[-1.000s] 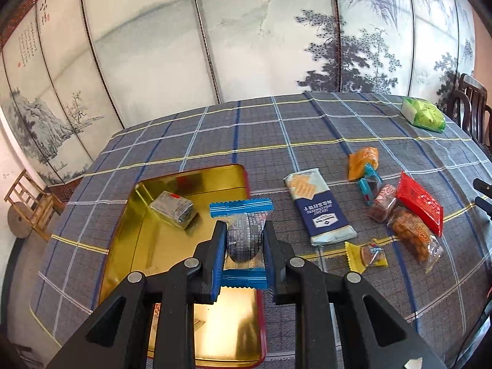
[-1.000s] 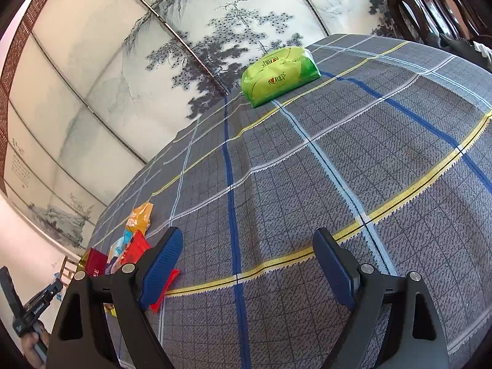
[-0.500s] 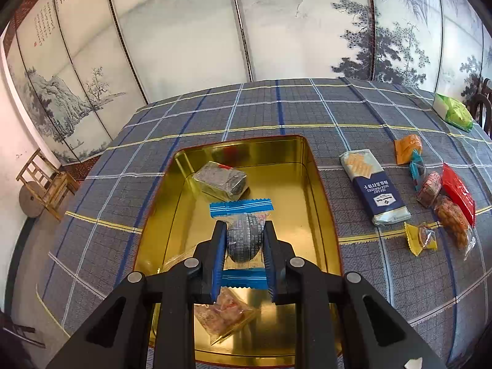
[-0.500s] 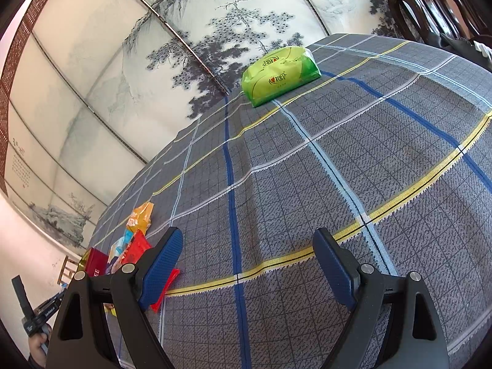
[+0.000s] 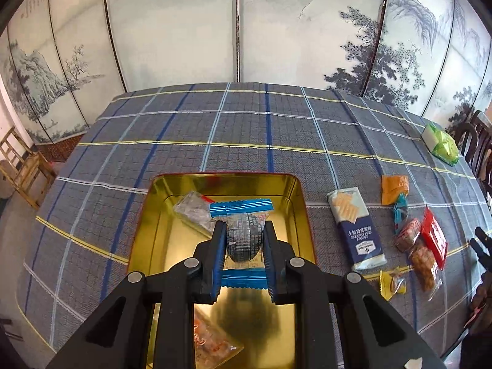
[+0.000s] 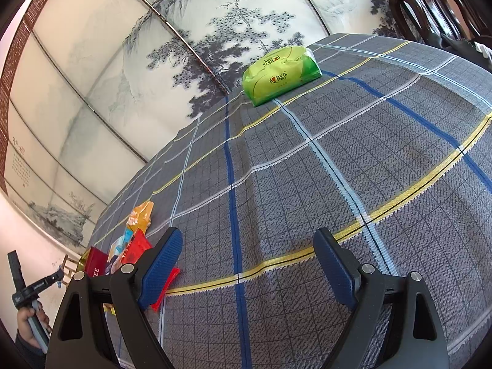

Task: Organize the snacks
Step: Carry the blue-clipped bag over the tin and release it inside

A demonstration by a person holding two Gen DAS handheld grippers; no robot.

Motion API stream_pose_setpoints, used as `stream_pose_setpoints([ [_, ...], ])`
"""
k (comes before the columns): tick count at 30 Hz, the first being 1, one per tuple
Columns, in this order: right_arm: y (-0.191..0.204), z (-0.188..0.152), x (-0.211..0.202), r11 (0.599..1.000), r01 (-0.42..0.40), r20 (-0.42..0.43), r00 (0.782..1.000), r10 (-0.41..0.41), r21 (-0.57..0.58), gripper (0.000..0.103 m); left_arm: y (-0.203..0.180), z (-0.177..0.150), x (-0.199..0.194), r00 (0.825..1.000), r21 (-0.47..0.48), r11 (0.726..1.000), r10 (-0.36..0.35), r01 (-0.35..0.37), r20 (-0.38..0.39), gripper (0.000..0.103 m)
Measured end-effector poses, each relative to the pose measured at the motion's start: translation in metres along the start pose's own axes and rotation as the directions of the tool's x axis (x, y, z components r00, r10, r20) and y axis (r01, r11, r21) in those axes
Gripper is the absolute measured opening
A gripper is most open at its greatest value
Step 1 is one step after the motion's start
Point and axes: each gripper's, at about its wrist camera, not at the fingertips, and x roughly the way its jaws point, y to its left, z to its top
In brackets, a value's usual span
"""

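Left gripper (image 5: 243, 243) is clamped on a blue-ended clear snack pack (image 5: 244, 236), pads pressing both sides of the round dark biscuit inside. I see it at centre frame, held above the gold tin tray (image 5: 295, 203), over the tray's middle. A dark shadow sits on the tray floor just below the pack.

Already in the tray: a clear silvery packet (image 5: 193, 210) at upper left of the tray, partly behind the held pack, and an orange-printed packet (image 5: 212, 344) at the lower edge of the frame, half hidden by my left finger.

Right of the tray on the plaid tablecloth (image 5: 246, 129): a blue-and-white cracker pack (image 5: 356, 227), then an orange pouch (image 5: 394, 188), a small teal piece (image 5: 399, 212), a red pack (image 5: 434, 237), brown snacks in clear bags (image 5: 422, 261), and a small yellow-wrapped sweet (image 5: 390, 284) lower down. Green tissue pack (image 5: 441, 143) sits far right near dark chairs.

Right gripper (image 6: 246, 264) is spread wide, nothing between the fingers, hovering low over bare cloth. The same green pack (image 6: 281, 75) is at upper centre there; the snack cluster shows at lower left, a red wrapper (image 6: 166, 289) partly behind the left finger.
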Motion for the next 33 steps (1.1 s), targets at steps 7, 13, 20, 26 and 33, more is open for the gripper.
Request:
stream_pose_setpoints([
  [7,0.0,0.0,0.0,1.0,0.0,0.0,1.0,0.0,0.0,0.087,-0.001,0.021,0.053,0.992,-0.091,0.996,-0.016,0.005,-0.123,0.02],
  [13,0.0,-0.001,0.0,1.0,-0.002,-0.001,1.0,0.002,0.0,0.088,-0.008,0.023,0.077,0.988,-0.099,0.995,-0.004,-0.012,-0.157,0.02],
  [20,0.002,-0.002,0.0,1.0,-0.002,-0.002,1.0,0.002,-0.002,0.088,-0.01,0.02,0.097,0.981,-0.106,0.994,-0.001,-0.02,-0.196,0.02],
  [26,0.002,-0.002,0.0,1.0,-0.002,-0.002,1.0,0.002,-0.003,0.088,-0.011,0.018,0.105,0.978,-0.102,0.994,0.007,-0.029,-0.209,0.02],
  [33,0.002,-0.002,0.0,1.0,-0.002,-0.002,1.0,0.002,-0.003,0.088,-0.004,0.017,0.109,0.974,-0.131,0.991,-0.017,-0.013,-0.224,0.023],
])
